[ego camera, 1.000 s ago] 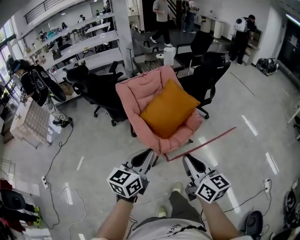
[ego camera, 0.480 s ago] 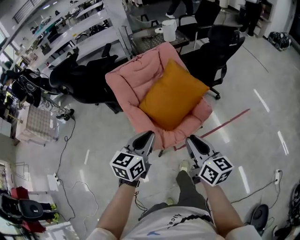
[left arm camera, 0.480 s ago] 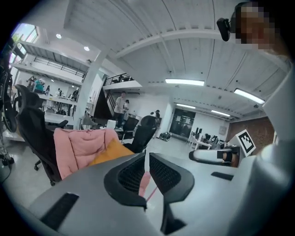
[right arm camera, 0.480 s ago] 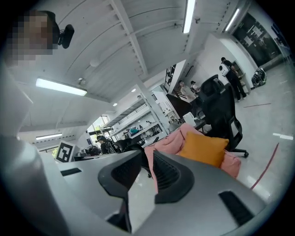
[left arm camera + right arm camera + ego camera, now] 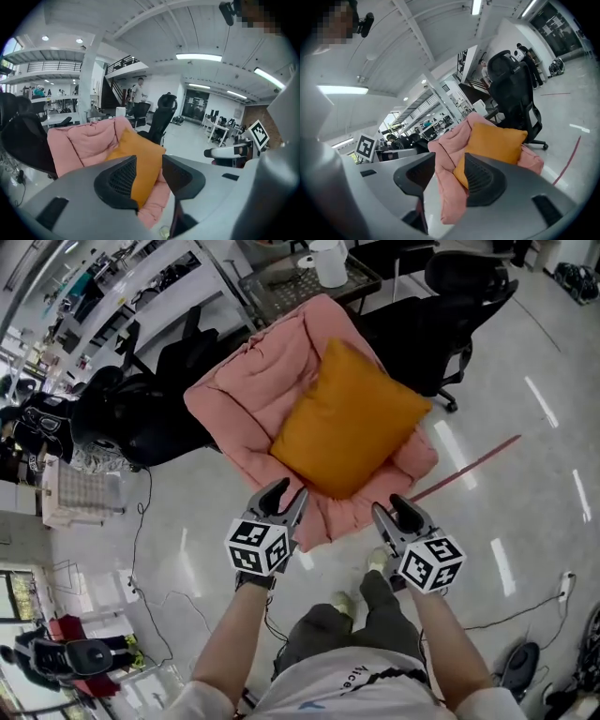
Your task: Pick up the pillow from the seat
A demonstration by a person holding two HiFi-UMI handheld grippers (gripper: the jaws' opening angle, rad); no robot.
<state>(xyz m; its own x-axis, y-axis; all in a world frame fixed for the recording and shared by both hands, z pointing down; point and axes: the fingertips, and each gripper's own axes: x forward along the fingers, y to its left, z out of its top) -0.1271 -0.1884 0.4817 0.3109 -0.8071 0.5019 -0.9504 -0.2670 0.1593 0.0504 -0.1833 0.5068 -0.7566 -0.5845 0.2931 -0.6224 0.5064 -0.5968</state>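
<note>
An orange pillow [image 5: 349,418] leans on the seat of a pink padded chair [image 5: 239,395]. Both grippers hover just short of the chair's front edge, clear of the pillow. My left gripper [image 5: 281,499] points at the seat's near left corner and its jaws are opening, with nothing between them. My right gripper [image 5: 403,517] is at the near right corner, its jaws also opening and empty. In the left gripper view the pillow [image 5: 143,152] shows beyond the gap of the left gripper [image 5: 149,165]. In the right gripper view the pillow [image 5: 497,140] and the chair [image 5: 449,154] lie past the right gripper [image 5: 449,169].
Black office chairs [image 5: 450,310] stand behind and to the left [image 5: 141,418] of the pink chair. A metal cart with a white roll [image 5: 328,261] is at the back. A red tape line [image 5: 469,465] and cables [image 5: 141,549] cross the glossy floor. Desks line the far left.
Both grippers have come forward to the chair's front edge, and the chair now fills more of the head view. The jaws of both, closed before, have parted.
</note>
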